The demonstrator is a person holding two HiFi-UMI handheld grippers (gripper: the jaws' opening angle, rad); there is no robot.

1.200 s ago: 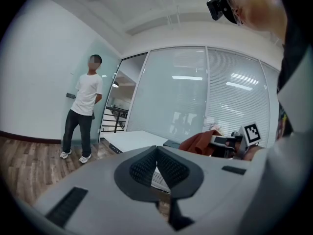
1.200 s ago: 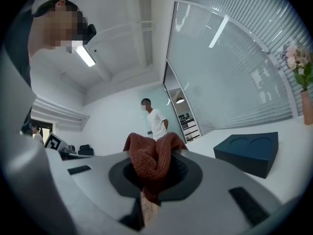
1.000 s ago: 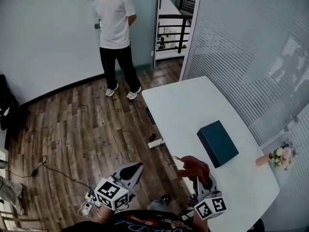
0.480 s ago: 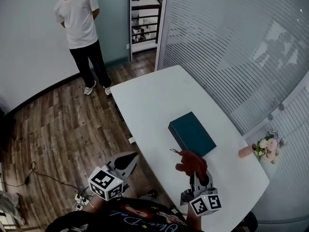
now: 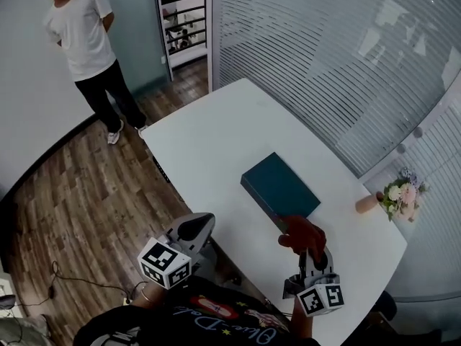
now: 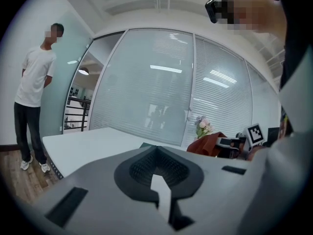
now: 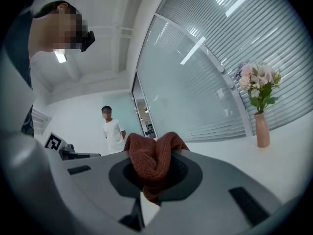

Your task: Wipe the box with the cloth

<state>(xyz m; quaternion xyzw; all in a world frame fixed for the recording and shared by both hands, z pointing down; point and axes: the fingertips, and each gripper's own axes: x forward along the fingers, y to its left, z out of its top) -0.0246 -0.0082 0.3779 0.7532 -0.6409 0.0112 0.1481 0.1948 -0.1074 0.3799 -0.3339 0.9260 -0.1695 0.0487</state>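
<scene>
A dark teal box (image 5: pixel 279 187) lies flat near the middle of the white table (image 5: pixel 216 143). My right gripper (image 5: pixel 308 242) is shut on a rust-red knitted cloth (image 5: pixel 301 234), bunched just at the box's near corner. In the right gripper view the cloth (image 7: pixel 154 161) fills the space between the jaws. My left gripper (image 5: pixel 194 229) hangs off the table's near-left edge, over the floor, shut and holding nothing. In the left gripper view the left gripper (image 6: pixel 157 180) looks across the table toward the cloth (image 6: pixel 208 145).
A small vase of flowers (image 5: pixel 395 196) stands at the table's right edge. A person in a white shirt (image 5: pixel 79 42) stands on the wooden floor at the far left. Striped glass walls (image 5: pixel 346 56) run behind the table.
The view has shifted, so the table and box sit more central. My right gripper with the cloth has come closer to the box's near corner. The left gripper stays low at the left.
</scene>
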